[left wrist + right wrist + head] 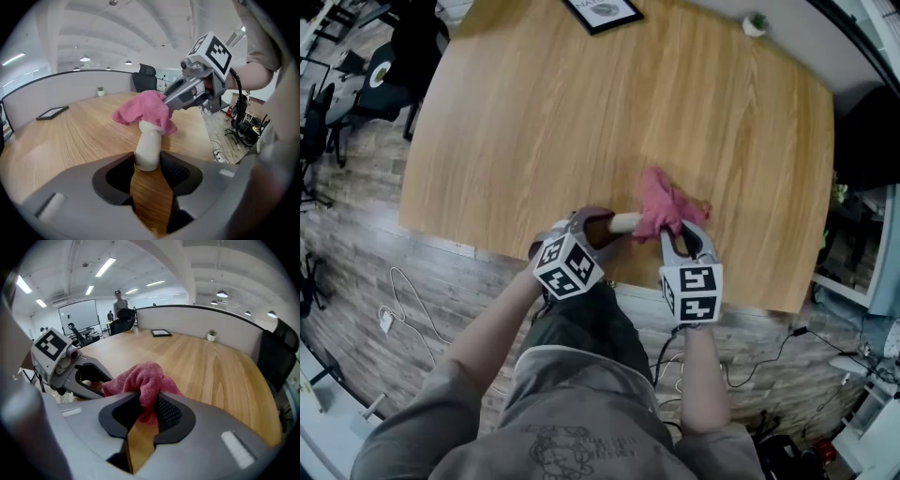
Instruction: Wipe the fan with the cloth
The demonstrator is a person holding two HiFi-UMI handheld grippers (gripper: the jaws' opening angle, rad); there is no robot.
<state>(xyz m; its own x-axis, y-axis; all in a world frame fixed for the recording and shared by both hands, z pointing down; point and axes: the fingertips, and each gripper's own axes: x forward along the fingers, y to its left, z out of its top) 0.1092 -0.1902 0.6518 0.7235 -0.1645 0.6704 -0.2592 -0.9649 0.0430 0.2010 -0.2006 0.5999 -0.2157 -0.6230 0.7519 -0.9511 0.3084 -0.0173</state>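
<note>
The left gripper has its fingers clamped on the white handle of the fan. In the left gripper view the handle sticks out from between them toward 12 o'clock, over the table. The fan's far end is hidden under the pink cloth. The right gripper has its fingers closed on a fold of the cloth, and the rest bunches out past the fingertips at 12 o'clock. In the head view the cloth lies at 2 o'clock from the left gripper, with the right gripper at its 6 o'clock.
</note>
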